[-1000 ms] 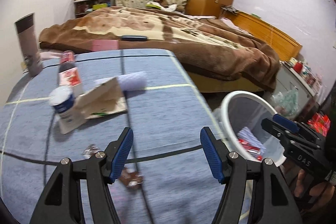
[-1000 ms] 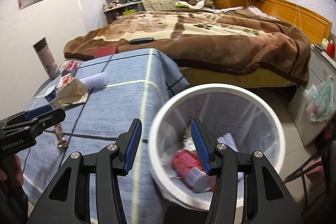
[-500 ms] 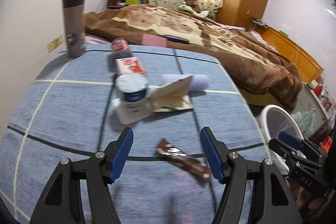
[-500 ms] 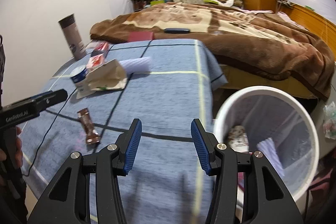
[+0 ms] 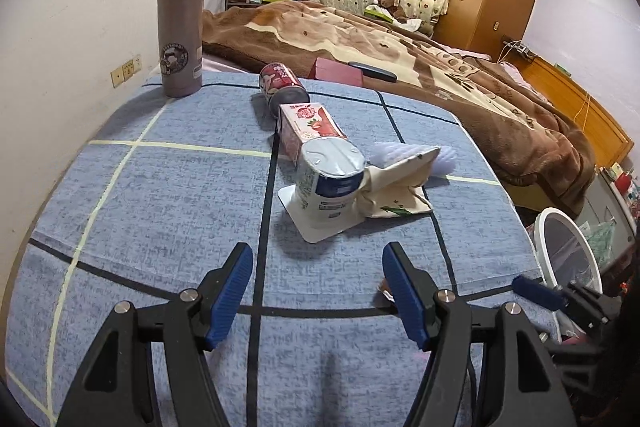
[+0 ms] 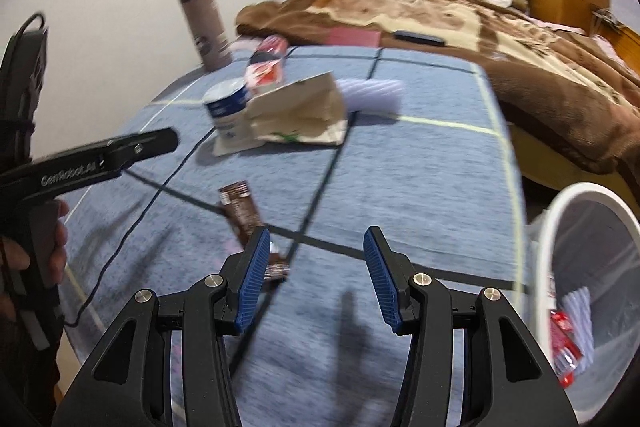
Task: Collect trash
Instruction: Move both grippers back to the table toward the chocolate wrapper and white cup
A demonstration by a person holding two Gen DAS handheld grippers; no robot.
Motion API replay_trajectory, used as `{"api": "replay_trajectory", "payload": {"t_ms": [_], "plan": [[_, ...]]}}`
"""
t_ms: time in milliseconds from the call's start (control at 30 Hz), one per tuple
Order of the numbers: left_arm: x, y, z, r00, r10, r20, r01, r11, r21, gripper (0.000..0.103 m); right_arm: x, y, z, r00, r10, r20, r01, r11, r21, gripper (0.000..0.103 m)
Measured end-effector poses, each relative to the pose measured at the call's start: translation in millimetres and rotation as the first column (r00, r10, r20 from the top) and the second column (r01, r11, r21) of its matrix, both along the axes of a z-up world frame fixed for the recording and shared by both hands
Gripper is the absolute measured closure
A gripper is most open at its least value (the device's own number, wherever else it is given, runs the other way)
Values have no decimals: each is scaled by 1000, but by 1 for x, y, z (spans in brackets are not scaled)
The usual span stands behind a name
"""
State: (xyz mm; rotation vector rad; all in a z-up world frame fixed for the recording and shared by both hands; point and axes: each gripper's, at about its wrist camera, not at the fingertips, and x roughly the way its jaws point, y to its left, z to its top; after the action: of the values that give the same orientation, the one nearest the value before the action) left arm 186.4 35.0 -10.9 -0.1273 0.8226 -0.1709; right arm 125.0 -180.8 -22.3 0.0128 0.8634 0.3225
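Trash lies on the blue-clothed table (image 5: 168, 211): a white yogurt cup (image 5: 328, 187) on its side, a pink strawberry milk carton (image 5: 308, 131), a red can (image 5: 280, 83), a beige paper bag (image 5: 396, 187) and a white ribbed roll (image 5: 404, 153). My left gripper (image 5: 316, 291) is open and empty, just short of the cup. My right gripper (image 6: 316, 281) is open and empty; a brown snack wrapper (image 6: 242, 215) lies on the cloth by its left finger. The white bin (image 6: 592, 287) at the table's right holds red wrappers.
A grey tumbler (image 5: 180, 27) stands at the far left corner near the wall. A bed with a brown blanket (image 5: 400, 51) lies behind the table, with a red box (image 5: 338, 71) and a dark remote (image 5: 372, 71) on it. A black cable (image 6: 120, 251) crosses the cloth.
Both grippers have swung left, away from the bin and over the table. The left one now faces the yogurt cup; the right one has come up beside the brown wrapper.
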Motion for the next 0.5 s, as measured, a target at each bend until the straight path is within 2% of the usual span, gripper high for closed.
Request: {"api": "replay_trajectory", "payload": {"t_ms": [300, 500], "plan": [[26, 0, -5, 998, -57, -12, 57, 998, -5, 30, 4, 34, -11, 992, 117, -43, -119, 992, -33, 53], [45, -5, -9, 997, -74, -17, 74, 997, 26, 30, 3, 44, -17, 989, 133, -56, -137, 988, -72, 53]]}}
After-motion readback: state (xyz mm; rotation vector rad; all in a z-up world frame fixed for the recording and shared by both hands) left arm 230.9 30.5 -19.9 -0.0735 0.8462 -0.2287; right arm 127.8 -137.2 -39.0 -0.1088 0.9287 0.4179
